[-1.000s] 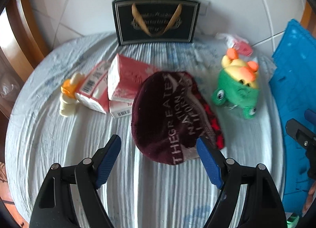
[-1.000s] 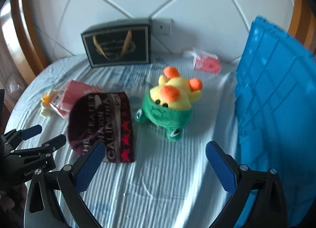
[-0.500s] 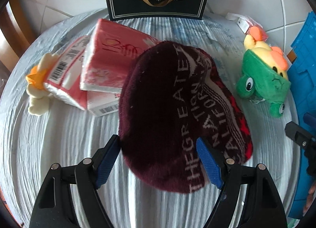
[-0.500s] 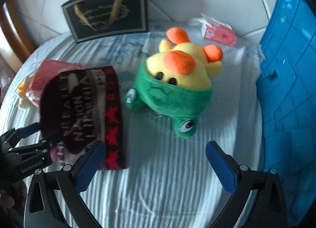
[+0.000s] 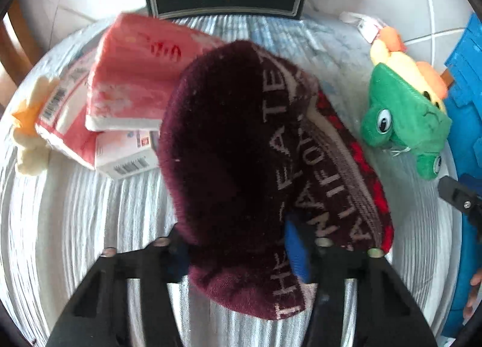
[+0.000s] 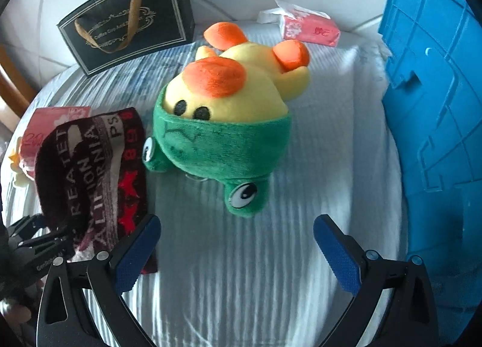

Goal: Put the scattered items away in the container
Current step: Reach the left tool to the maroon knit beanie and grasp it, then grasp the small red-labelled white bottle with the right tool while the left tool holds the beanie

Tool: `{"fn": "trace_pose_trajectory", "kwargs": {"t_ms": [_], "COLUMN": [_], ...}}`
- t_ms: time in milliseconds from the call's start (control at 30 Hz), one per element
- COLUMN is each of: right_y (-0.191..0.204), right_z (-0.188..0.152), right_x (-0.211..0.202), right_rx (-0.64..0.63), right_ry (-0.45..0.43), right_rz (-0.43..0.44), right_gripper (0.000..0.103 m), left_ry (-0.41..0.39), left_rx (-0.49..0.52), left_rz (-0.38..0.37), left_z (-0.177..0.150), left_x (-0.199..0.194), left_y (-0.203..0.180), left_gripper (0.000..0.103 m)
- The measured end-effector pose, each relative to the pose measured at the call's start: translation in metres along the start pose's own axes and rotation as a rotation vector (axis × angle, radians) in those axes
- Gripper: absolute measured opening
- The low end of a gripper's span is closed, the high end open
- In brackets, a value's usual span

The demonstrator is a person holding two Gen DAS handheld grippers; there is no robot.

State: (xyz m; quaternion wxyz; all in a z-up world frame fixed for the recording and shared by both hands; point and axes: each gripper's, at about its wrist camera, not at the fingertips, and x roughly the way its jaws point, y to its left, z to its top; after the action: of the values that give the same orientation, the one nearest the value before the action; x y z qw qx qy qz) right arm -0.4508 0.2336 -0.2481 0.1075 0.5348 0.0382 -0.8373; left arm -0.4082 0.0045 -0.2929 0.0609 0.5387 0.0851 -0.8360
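Note:
A maroon knit hat [image 5: 235, 166] with white lettering fills the left wrist view. My left gripper [image 5: 238, 253] is shut on its near edge; the hat hides the left pad. The hat also shows in the right wrist view [image 6: 87, 172], with the left gripper [image 6: 39, 241] below it. A green and yellow plush toy [image 6: 223, 124] lies just ahead of my right gripper [image 6: 238, 250], which is open and empty. The plush also shows in the left wrist view [image 5: 403, 115]. The blue container [image 6: 436, 106] stands at the right.
Pink tissue packs [image 5: 132, 88] and a small cream and orange toy [image 5: 27, 136] lie left of the hat. A black gift bag [image 6: 126, 19] stands at the back against the tiled wall. Another pink tissue pack [image 6: 307, 28] lies at the back right.
My left gripper moved forward over the hat and closed on its near edge. My right gripper moved closer to the plush toy and stayed open.

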Motion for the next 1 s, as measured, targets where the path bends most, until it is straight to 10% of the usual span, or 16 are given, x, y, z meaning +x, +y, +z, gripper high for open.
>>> {"fn": "trace_pose_trajectory", "kwargs": {"t_ms": [167, 600, 1000], "right_y": [0.023, 0.106, 0.202], "right_z": [-0.003, -0.009, -0.02], "right_x": [0.006, -0.017, 0.002], "right_rx": [-0.038, -0.179, -0.315], "right_ry": [0.013, -0.023, 0.012], "right_rz": [0.045, 0.162, 0.27], "right_gripper": [0.103, 0.103, 0.103], "left_ry": [-0.052, -0.277, -0.15], "left_rx": [0.022, -0.096, -0.338], "left_rz": [-0.013, 0.183, 0.358], "left_z": [-0.002, -0.038, -0.087], "left_x": [-0.013, -0.12, -0.089], "left_y": [-0.004, 0.081, 0.195], "left_gripper": [0.019, 0.016, 0.017]}}
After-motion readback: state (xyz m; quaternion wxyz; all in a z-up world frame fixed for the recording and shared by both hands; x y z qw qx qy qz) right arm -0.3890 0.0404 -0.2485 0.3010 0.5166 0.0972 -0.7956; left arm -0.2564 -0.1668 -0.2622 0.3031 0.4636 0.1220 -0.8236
